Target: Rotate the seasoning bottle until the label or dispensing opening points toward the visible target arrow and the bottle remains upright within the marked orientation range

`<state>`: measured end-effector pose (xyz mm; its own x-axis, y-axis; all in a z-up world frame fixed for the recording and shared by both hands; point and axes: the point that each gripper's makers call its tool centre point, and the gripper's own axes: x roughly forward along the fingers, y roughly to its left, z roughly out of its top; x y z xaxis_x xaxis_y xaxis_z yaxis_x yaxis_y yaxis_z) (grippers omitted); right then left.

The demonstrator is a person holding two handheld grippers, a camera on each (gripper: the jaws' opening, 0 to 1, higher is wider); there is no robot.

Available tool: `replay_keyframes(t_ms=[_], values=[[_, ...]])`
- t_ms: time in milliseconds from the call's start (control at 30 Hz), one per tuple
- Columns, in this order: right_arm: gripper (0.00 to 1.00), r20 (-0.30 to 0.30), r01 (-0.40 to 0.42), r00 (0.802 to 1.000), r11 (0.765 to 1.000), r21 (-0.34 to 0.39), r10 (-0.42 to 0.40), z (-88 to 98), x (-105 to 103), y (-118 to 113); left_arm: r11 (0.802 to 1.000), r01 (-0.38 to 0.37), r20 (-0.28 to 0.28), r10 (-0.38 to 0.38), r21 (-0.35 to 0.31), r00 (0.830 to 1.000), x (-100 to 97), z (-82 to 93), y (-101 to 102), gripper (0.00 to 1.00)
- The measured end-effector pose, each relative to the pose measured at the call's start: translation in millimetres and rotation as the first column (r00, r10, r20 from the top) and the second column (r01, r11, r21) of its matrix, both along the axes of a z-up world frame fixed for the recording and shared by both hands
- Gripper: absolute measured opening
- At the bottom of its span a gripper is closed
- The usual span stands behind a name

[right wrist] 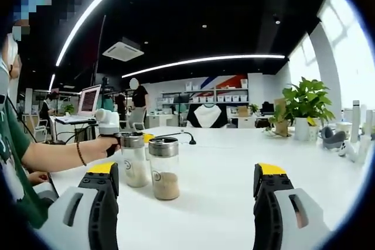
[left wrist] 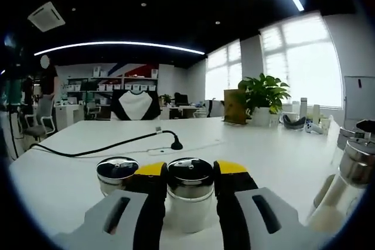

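Left gripper view, nearest first: we see the left gripper (left wrist: 190, 188) at 6 o'clock, its yellow-tipped black jaws pinching a seasoning bottle (left wrist: 190, 194) with a shiny metal cap, upright on the white desk (left wrist: 246, 150). A second bottle (left wrist: 116, 174) stands just beside it at 9 o'clock, partly behind the jaw. At 3 o'clock, near the edge, we note a clear grinder (left wrist: 351, 180) with a metal collar. Farther out a black cable (left wrist: 99, 147) runs across the desk toward 12 o'clock, and a potted plant (left wrist: 263, 98) sits far off at 1 o'clock.

Right gripper view: the right gripper (right wrist: 187, 188) hangs with jaws spread wide, nothing between them, above the desk. Beyond, at 11 o'clock, both bottles stand upright, close together; the nearer holds brown seasoning, and the farther one sits in the left gripper, held in a person's hand (right wrist: 104, 144). The plant shows far at 2 o'clock.
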<state>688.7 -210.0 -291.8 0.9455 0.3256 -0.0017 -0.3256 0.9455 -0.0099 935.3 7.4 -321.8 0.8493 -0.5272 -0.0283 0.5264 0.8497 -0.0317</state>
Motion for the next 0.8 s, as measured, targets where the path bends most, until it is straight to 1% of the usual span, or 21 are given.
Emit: replay_keyframes(t_ms=[167, 267, 333, 567, 667, 800], values=[[0.98, -0.005, 0.006, 1.000, 1.000, 0.000, -0.006, -1.6, 1.1, -2.6, 1.000, 0.006, 0.006, -0.006, 0.016, 1.000, -1.2, 0.0, -2.5, 0.32], [0.98, -0.011, 0.008, 1.000, 1.000, 0.001, -0.008, -3.1, 1.8, -3.6, 1.000, 0.016, -0.009, -0.016, -0.015, 1.000, -3.4, 0.5, -2.4, 0.32], [0.98, -0.010, 0.009, 1.000, 1.000, 0.002, -0.009, -3.3, 2.1, -3.9, 1.000, 0.018, -0.011, -0.019, -0.017, 1.000, -4.5, 0.9, -1.9, 0.32], [0.98, -0.016, 0.010, 1.000, 1.000, 0.005, -0.010, -5.3, 3.1, -3.9, 0.999, 0.038, 0.014, -0.038, -0.013, 0.999, -16.0, 14.1, 3.1, 0.32], [0.98, -0.018, 0.011, 1.000, 1.000, 0.005, -0.011, -6.3, 3.2, -3.9, 0.999, 0.041, 0.029, -0.041, -0.005, 0.999, -23.7, 20.3, 8.9, 0.32], [0.98, -0.018, 0.009, 1.000, 1.000, 0.007, -0.009, -6.9, 3.0, -3.1, 0.999, 0.048, 0.036, -0.048, 0.003, 0.998, -33.5, 24.3, 16.4, 0.32]])
